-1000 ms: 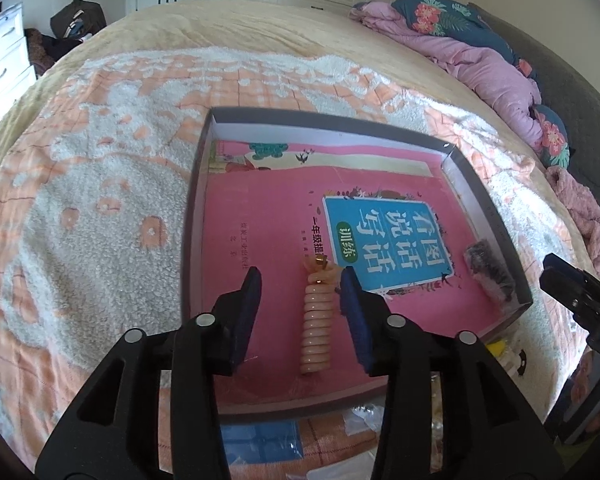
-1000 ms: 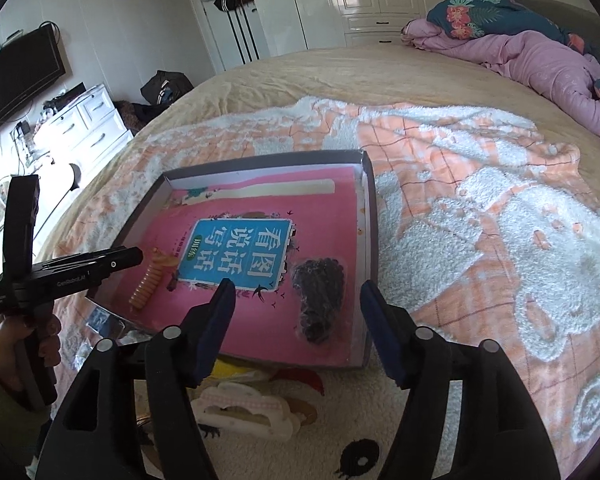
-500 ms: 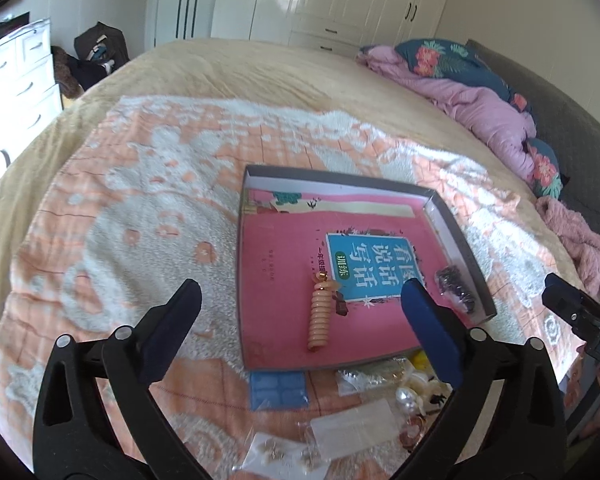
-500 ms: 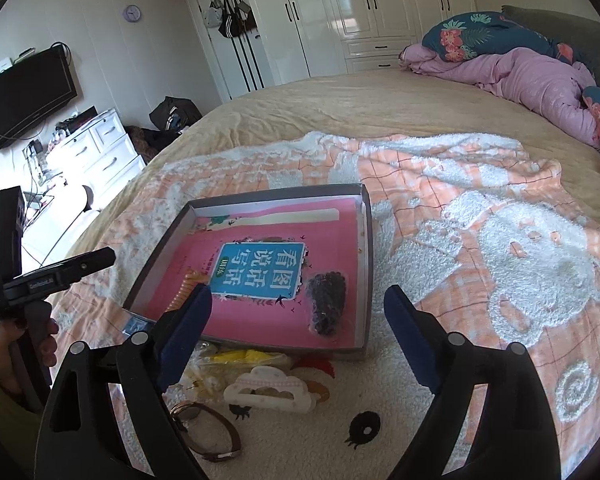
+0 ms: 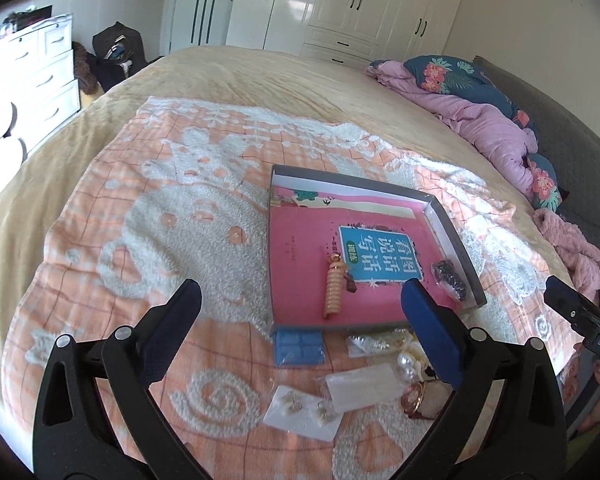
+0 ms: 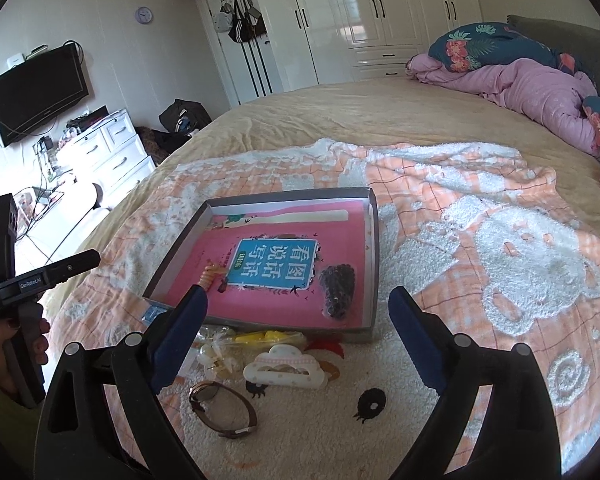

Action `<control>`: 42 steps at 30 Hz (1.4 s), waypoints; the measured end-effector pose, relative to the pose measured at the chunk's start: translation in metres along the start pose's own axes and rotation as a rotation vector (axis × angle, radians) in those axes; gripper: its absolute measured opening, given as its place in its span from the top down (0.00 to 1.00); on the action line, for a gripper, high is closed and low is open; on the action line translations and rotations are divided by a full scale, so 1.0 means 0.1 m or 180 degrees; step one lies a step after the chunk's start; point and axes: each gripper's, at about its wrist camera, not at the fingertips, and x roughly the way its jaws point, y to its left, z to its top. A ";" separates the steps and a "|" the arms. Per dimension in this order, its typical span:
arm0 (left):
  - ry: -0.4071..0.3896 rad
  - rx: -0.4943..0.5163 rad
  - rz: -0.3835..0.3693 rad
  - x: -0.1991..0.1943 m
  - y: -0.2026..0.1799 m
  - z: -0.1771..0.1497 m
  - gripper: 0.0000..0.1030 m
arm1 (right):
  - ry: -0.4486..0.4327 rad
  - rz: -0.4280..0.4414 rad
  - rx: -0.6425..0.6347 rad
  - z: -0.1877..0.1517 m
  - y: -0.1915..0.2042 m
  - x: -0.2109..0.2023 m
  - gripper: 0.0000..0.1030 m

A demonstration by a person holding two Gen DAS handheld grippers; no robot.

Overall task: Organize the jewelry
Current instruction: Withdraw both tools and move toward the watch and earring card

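- Left wrist view: left tool (image 5: 300, 304) spread wide, nothing between its blue pads, hovering over the blanket (image 5: 172, 216). Right of centre, the tray (image 5: 452, 236) holds a coil (image 5: 334, 288) and dark beads (image 5: 450, 278).
- Right wrist view: right tool (image 6: 298, 320) has just been opening, empty. Beads (image 6: 338, 290) in the tray's lower right; hair clip (image 6: 284, 370) and watch (image 6: 224, 408) on the blanket below.

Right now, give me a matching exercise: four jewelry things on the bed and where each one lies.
Things:
1. peach spiral hair tie
2. dark beaded bracelet
3. blue plastic card
4. brown leather watch

Places:
A. on the blanket, against the grey tray's near left corner
B. in the tray, by its right wall
C. on the blanket, nearest the grippers
D. in the tray, left of the blue label

Pairs: 1-D, 2-B, 3-A, 4-C
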 end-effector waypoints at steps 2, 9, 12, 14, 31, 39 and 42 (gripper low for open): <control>0.0002 0.0003 0.0013 -0.04 0.00 -0.04 0.09 | 0.0006 0.0009 -0.0010 -0.03 0.03 -0.02 0.11; 0.0031 0.0044 0.0008 -0.13 0.00 -0.19 0.09 | 0.0074 0.0081 -0.0098 -0.13 0.15 -0.07 0.11; 0.0059 0.0066 0.0010 -0.16 -0.01 -0.26 0.09 | 0.0100 0.0113 -0.0117 -0.17 0.20 -0.07 0.11; 0.0079 0.0081 0.0008 -0.17 -0.01 -0.30 0.09 | 0.0126 0.0126 -0.0136 -0.21 0.22 -0.07 0.11; 0.0259 0.0242 0.0047 -0.19 -0.05 -0.67 0.09 | 0.0377 0.0266 -0.0186 -0.49 0.37 0.01 0.11; 0.0377 0.0344 0.0016 -0.13 -0.10 -0.82 0.09 | 0.0455 0.0297 -0.0215 -0.56 0.42 0.05 0.11; 0.0435 0.0383 -0.0004 -0.09 -0.13 -0.88 0.09 | 0.0517 0.0312 -0.0215 -0.61 0.43 0.08 0.11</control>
